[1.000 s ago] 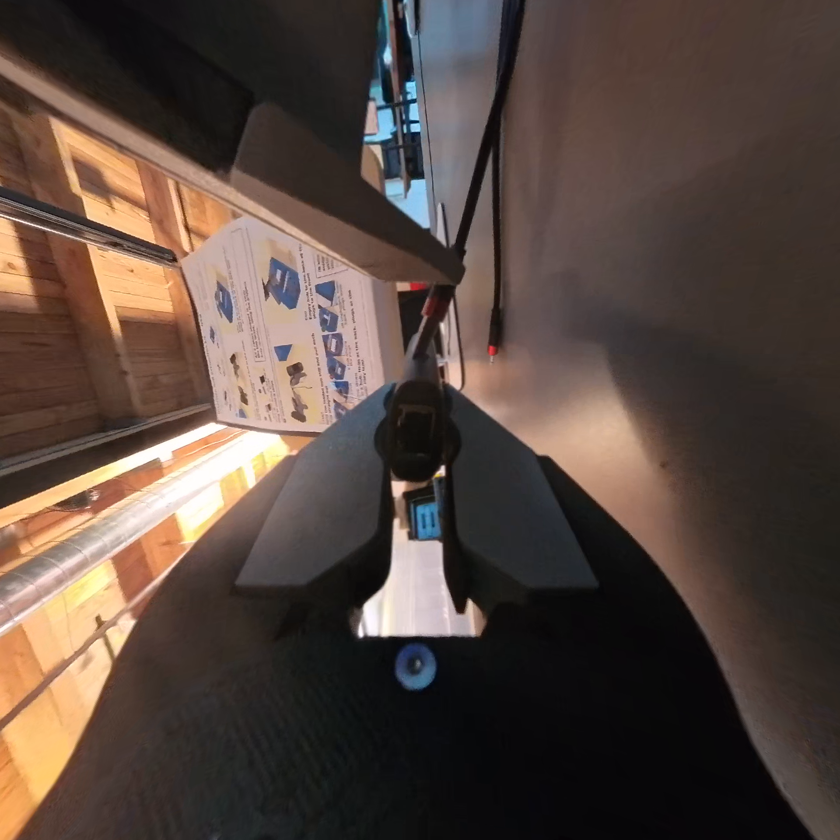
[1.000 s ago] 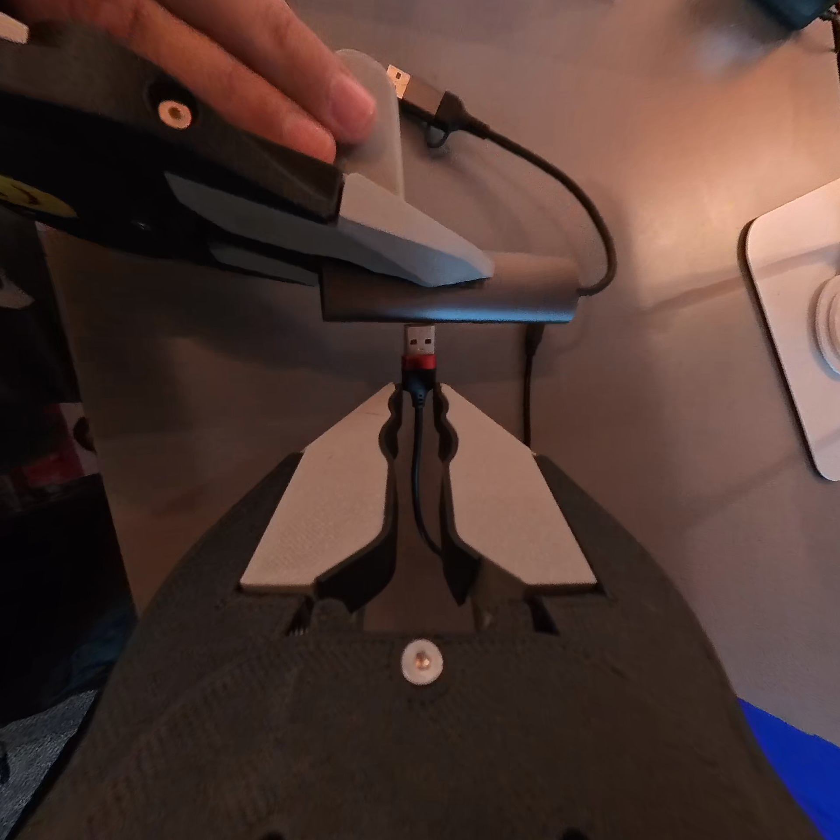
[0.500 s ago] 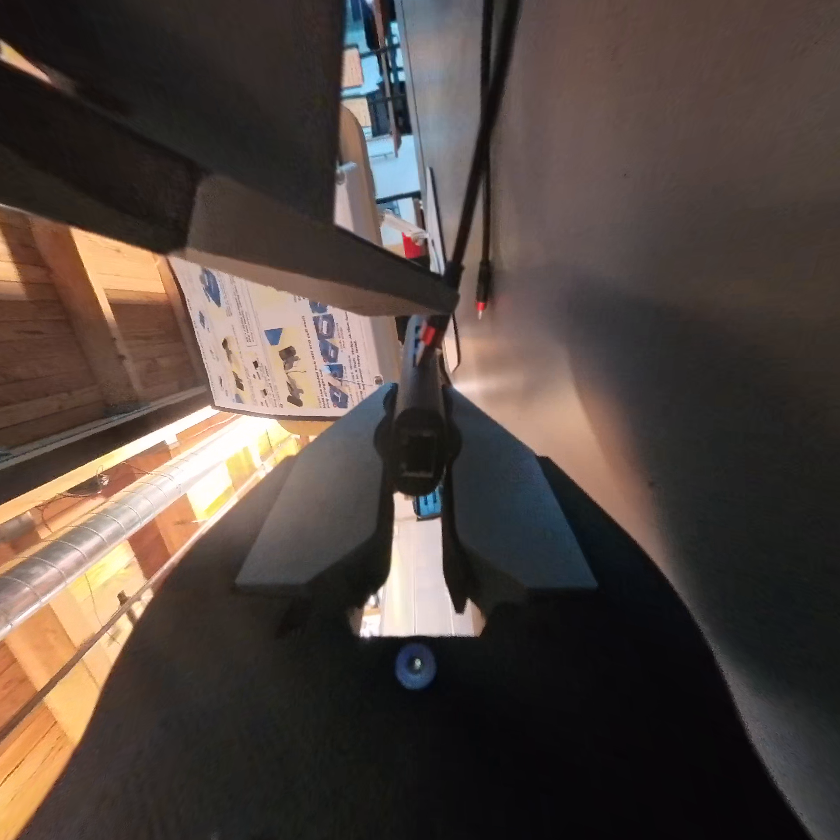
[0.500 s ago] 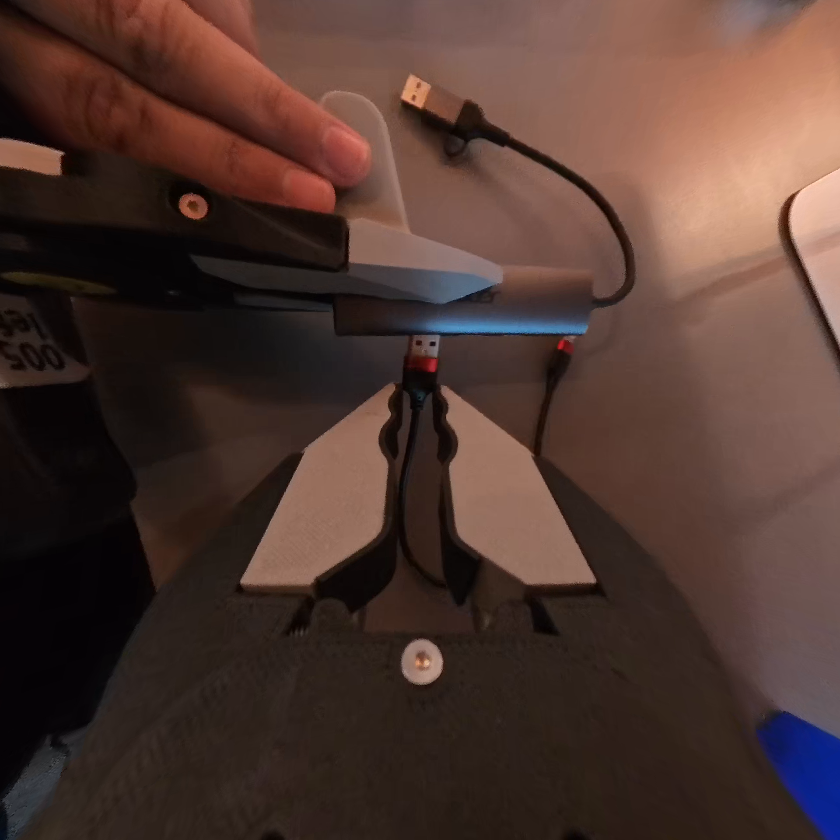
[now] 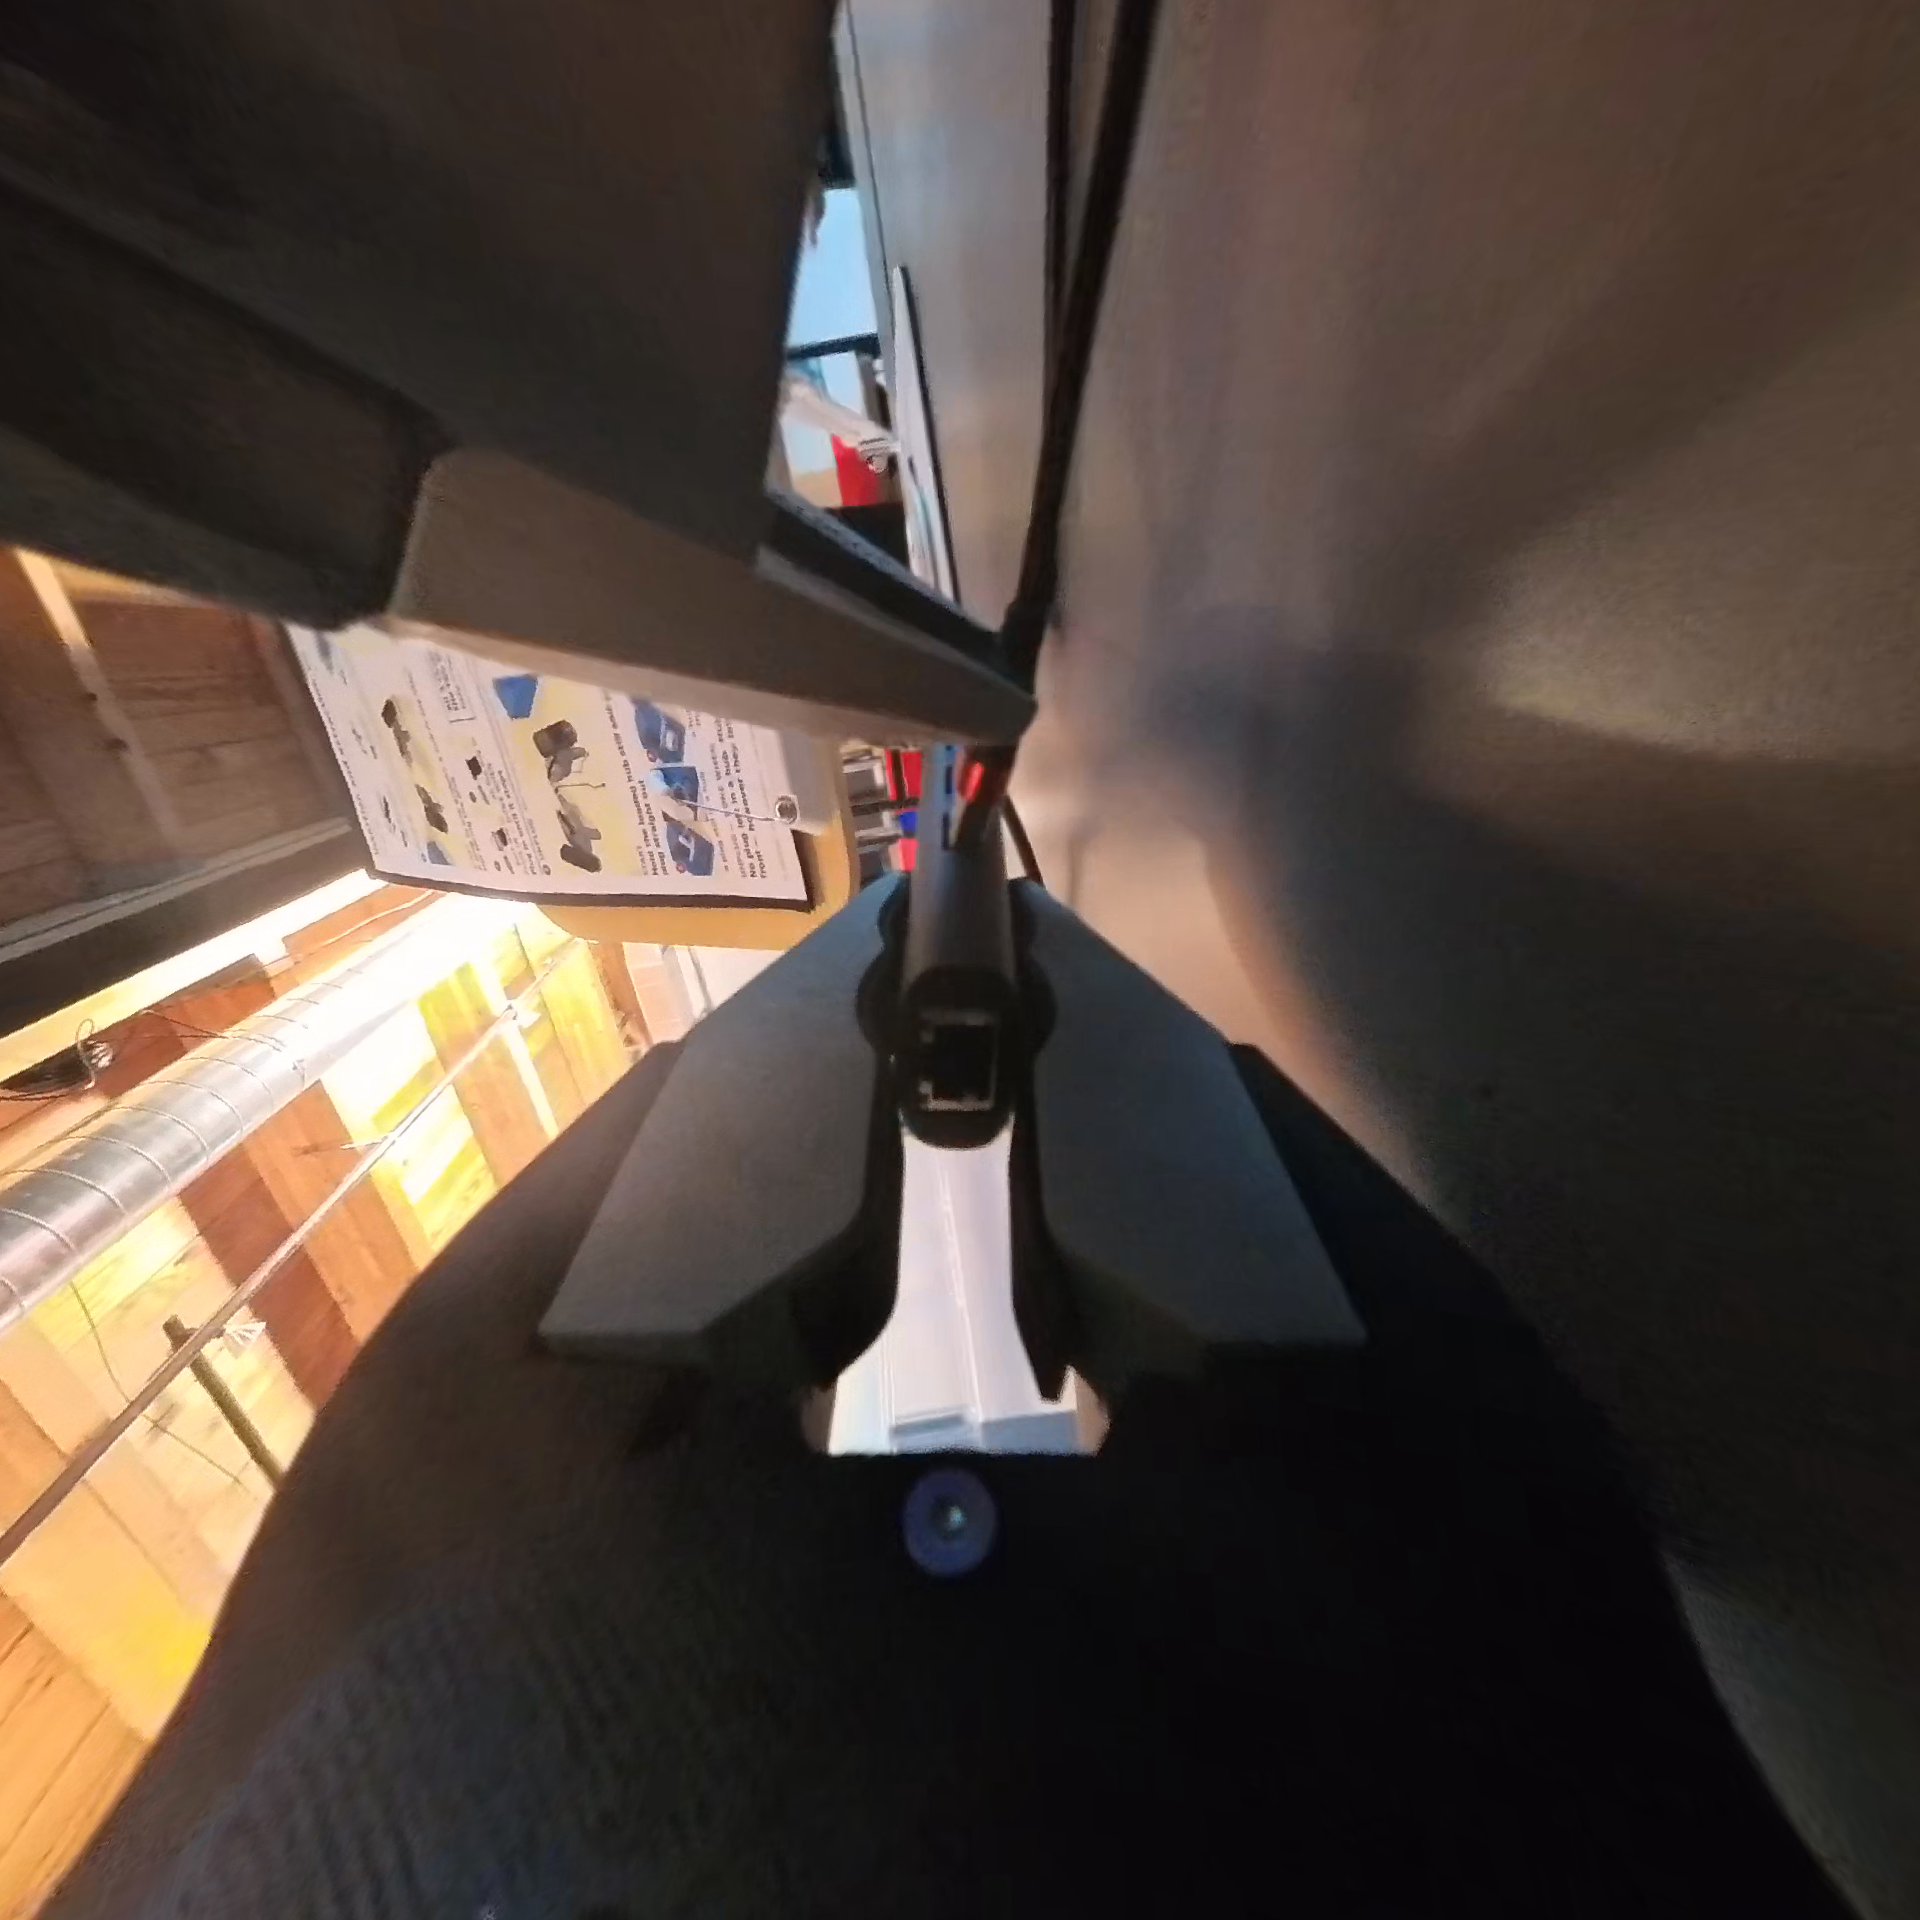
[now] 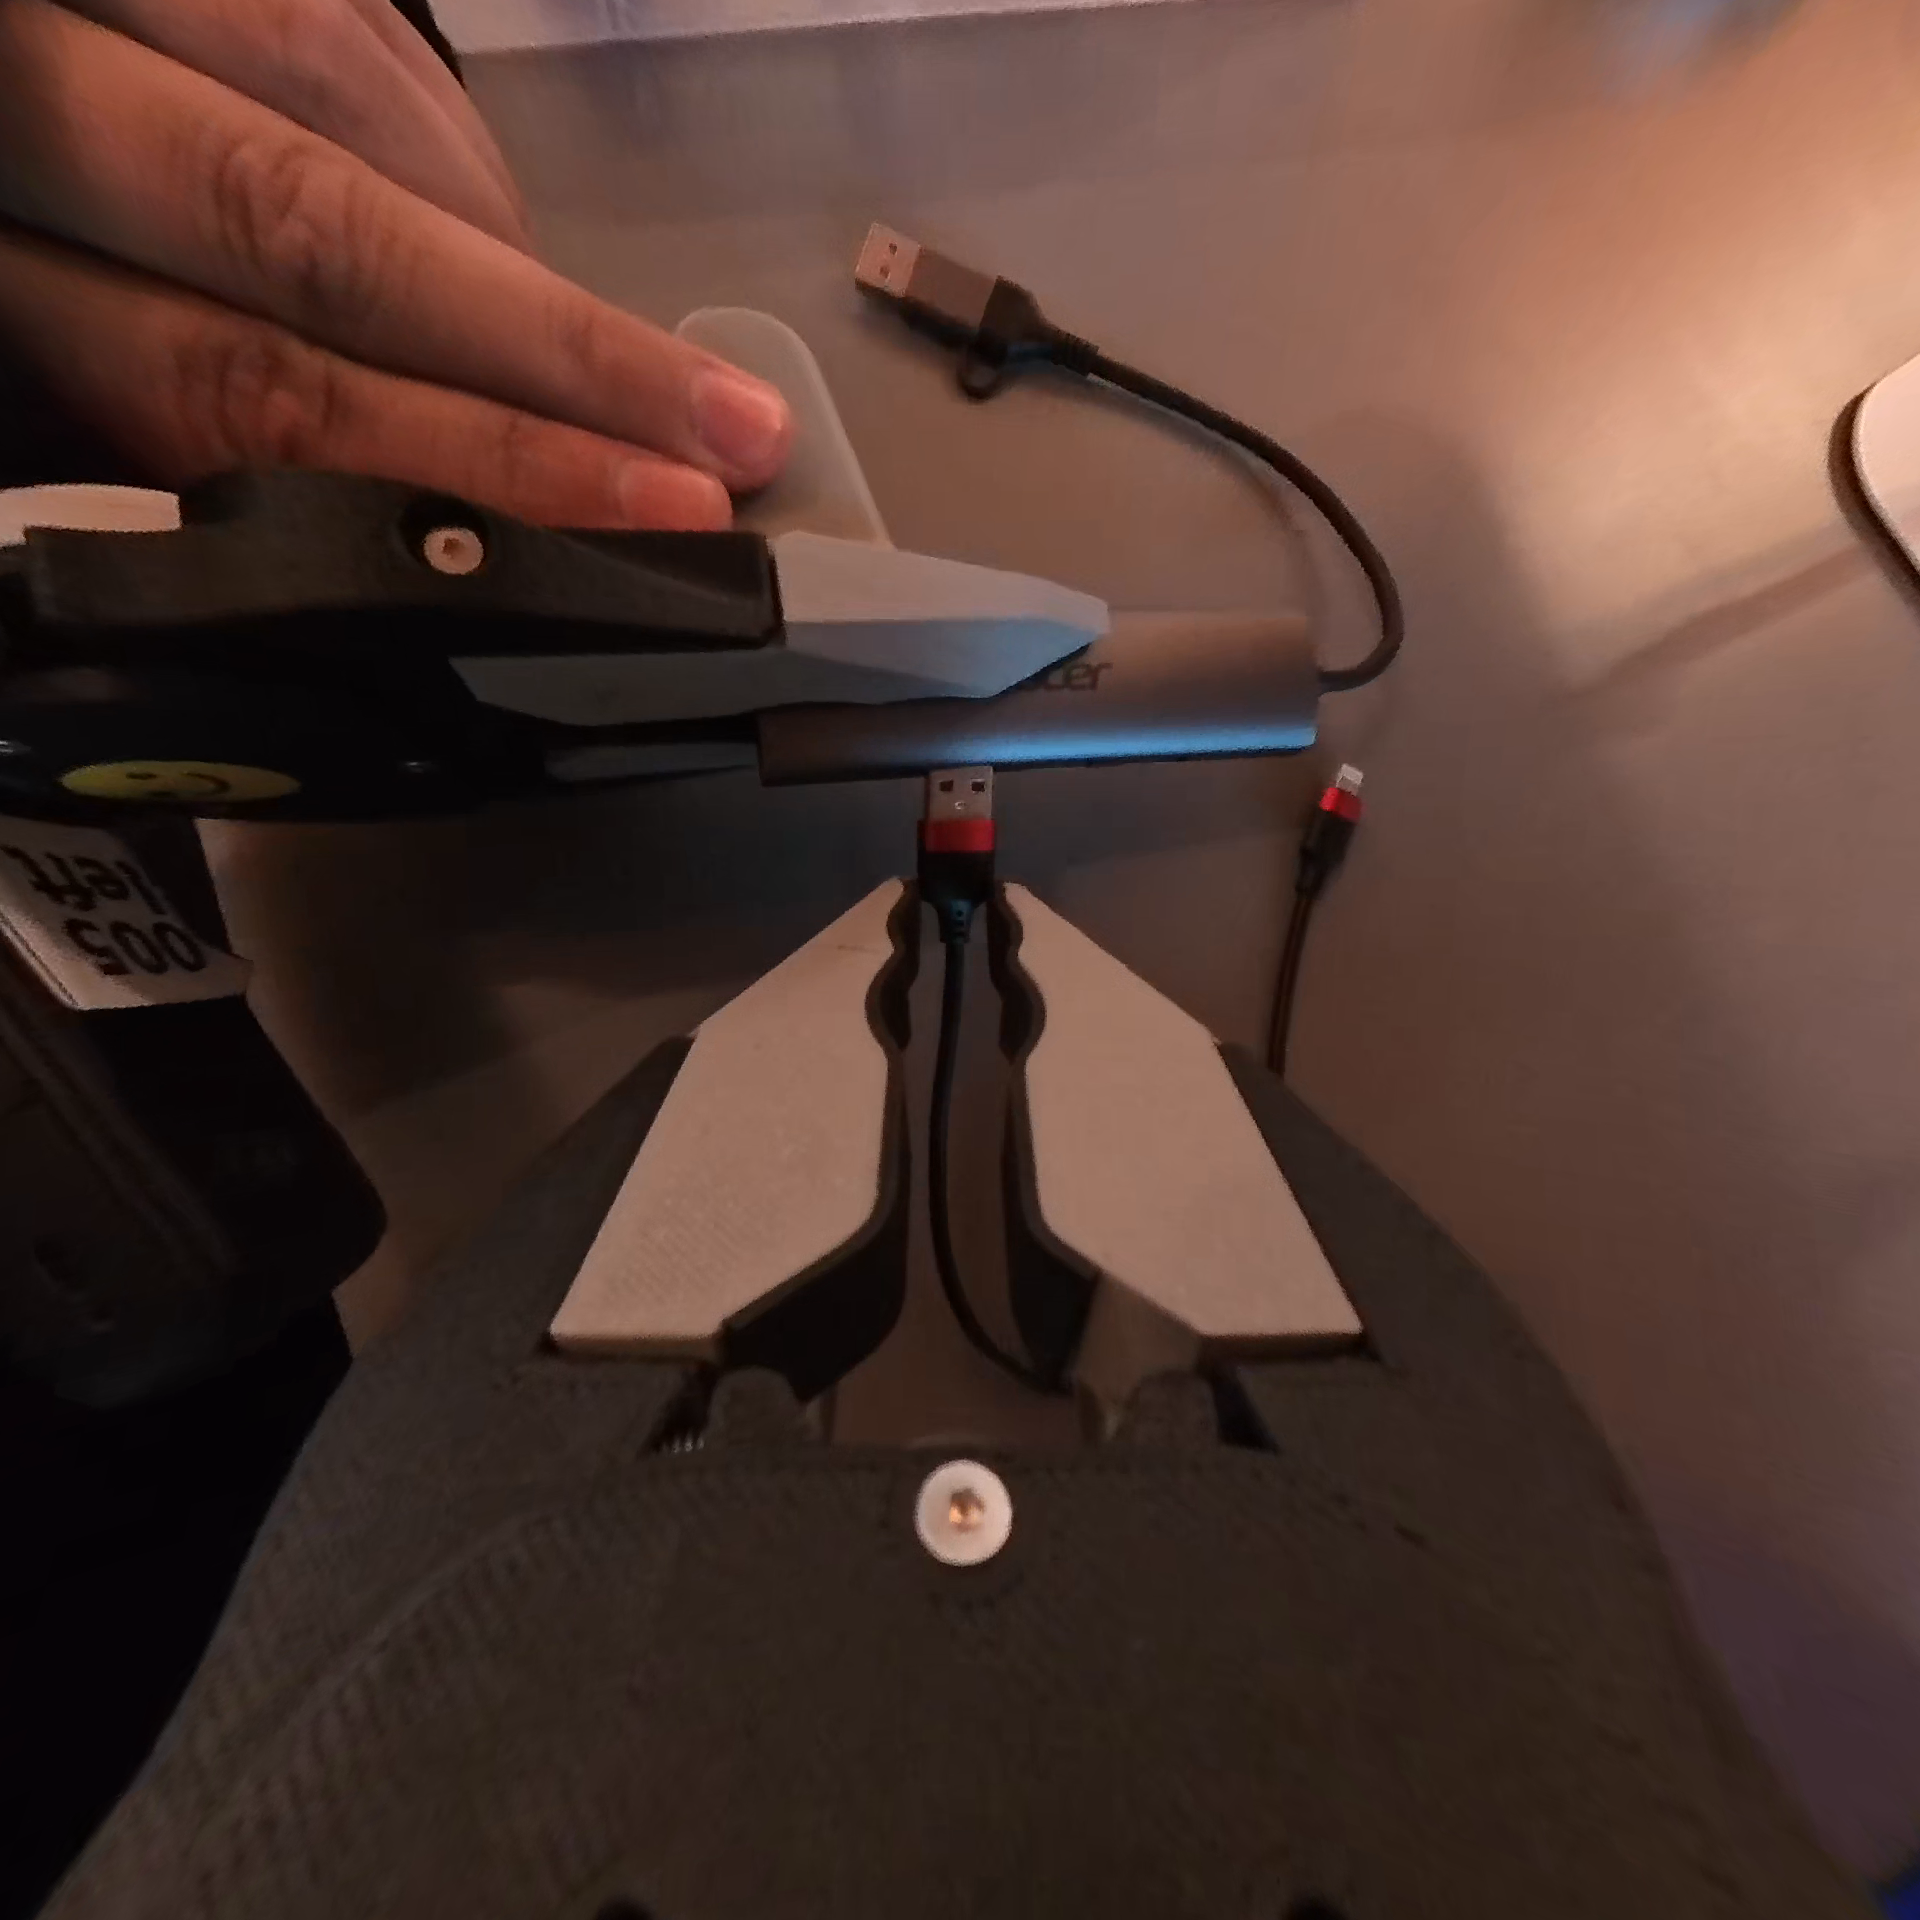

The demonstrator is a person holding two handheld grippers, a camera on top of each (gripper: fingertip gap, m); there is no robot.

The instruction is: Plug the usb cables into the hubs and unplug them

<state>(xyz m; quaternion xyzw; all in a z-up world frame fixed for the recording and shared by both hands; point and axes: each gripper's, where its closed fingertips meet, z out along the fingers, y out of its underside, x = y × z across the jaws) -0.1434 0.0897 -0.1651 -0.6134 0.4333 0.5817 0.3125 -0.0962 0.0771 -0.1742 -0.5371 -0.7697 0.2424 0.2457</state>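
Note:
In the right wrist view my right gripper (image 6: 951, 894) is shut on a black USB cable just behind its red-collared plug (image 6: 958, 821). The plug's metal tip meets the lower side of a grey hub (image 6: 1143, 707); most of the metal shell still shows. My left gripper (image 6: 1039, 665), held by a hand (image 6: 364, 343), is shut on the hub's left end. In the left wrist view the left gripper (image 5: 956, 904) clamps the hub (image 5: 956, 1049), seen end-on. The right gripper (image 5: 883, 665) reaches in from the upper left with the red collar (image 5: 977, 779) at the hub's side.
The hub's own short cable curls up to a loose USB plug (image 6: 914, 270) on the grey table (image 6: 1558, 935). The red cable's other end (image 6: 1340, 800) lies on the table right of the hub. A white flat object (image 6: 1881, 468) sits at the right edge. An instruction sheet (image 5: 582, 810) stands behind. The tips of one gripper are about 5 centimeters away from the tips of the other.
The hub and the plug have come together: the small gap closed and the tip now meets the hub's side. The left gripper and hand sit lower and larger in the right view.

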